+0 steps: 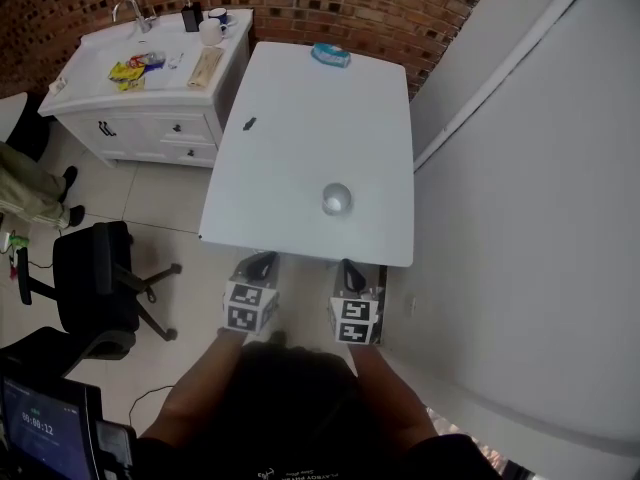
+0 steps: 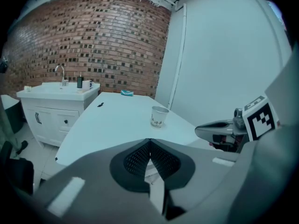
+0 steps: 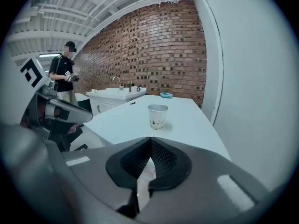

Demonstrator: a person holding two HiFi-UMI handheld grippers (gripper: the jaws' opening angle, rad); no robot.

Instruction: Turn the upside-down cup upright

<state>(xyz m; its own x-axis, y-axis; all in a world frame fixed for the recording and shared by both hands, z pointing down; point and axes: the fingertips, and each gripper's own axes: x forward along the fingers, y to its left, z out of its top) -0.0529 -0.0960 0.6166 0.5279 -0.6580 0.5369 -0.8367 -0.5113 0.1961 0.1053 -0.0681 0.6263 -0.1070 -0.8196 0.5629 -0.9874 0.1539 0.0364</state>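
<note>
A paper cup (image 1: 337, 200) stands upright, mouth up, on the white table (image 1: 300, 118), a little in from its near edge. It also shows as a patterned cup (image 2: 159, 116) in the left gripper view and as the same cup (image 3: 158, 116) in the right gripper view. My left gripper (image 1: 262, 265) and right gripper (image 1: 348, 271) hang side by side just off the table's near edge, short of the cup. Both are shut with nothing between the jaws: the left gripper (image 2: 149, 141) and the right gripper (image 3: 150, 140) each show their pads meeting at the tip.
A teal object (image 1: 330, 55) lies at the table's far end and a small black item (image 1: 249, 123) near its left edge. A white sink cabinet (image 1: 150, 78) stands at the left, an office chair (image 1: 95, 278) on the floor, a white wall (image 1: 520, 218) at the right. A person (image 3: 65, 78) stands far off.
</note>
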